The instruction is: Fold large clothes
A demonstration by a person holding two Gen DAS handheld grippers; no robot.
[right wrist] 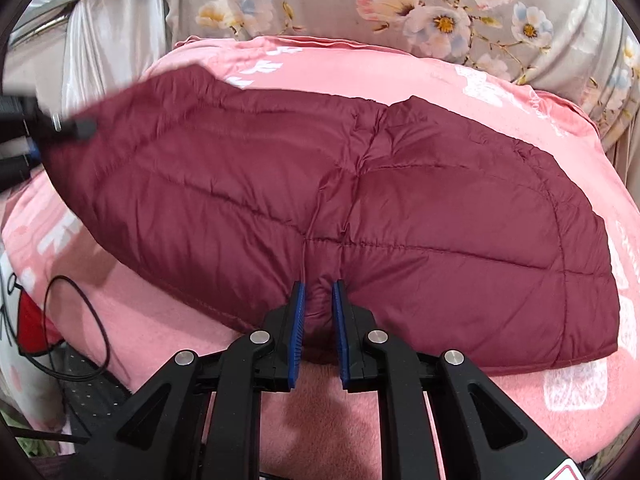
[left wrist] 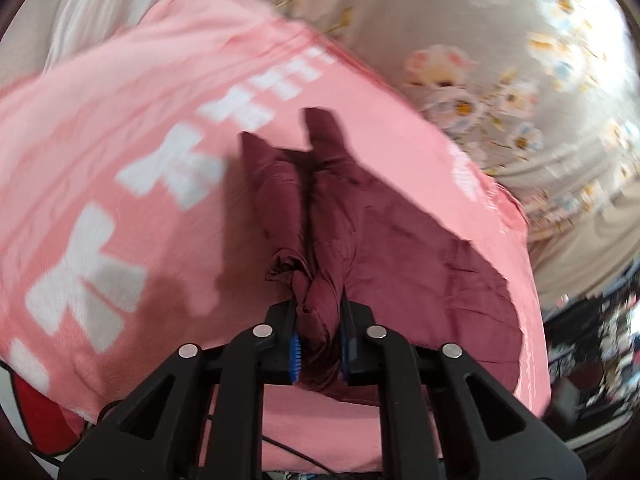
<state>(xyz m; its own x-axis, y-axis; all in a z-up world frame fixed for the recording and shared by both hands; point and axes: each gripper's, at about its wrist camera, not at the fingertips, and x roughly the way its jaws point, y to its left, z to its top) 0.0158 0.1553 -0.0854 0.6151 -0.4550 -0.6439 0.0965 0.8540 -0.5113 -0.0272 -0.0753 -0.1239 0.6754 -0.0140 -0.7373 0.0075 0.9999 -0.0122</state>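
Observation:
A dark red quilted jacket (right wrist: 320, 200) lies spread across a pink blanket (right wrist: 168, 328). My right gripper (right wrist: 318, 292) is shut on a fold at the jacket's near edge, its blue pads pinching the fabric. In the left wrist view my left gripper (left wrist: 318, 312) is shut on a bunched part of the jacket (left wrist: 320, 220) and holds it lifted above the blanket (left wrist: 100, 160); the view is motion-blurred. The left gripper also shows at the far left of the right wrist view (right wrist: 76, 128), at the jacket's raised left end.
The pink blanket has white bow prints (left wrist: 84, 276). Behind it lies a grey flowered cover (right wrist: 440, 12). A white curtain (right wrist: 108, 48) hangs at the back left. A black cable (right wrist: 92, 312) loops at the left. Dark clutter (left wrist: 592, 340) sits at the right.

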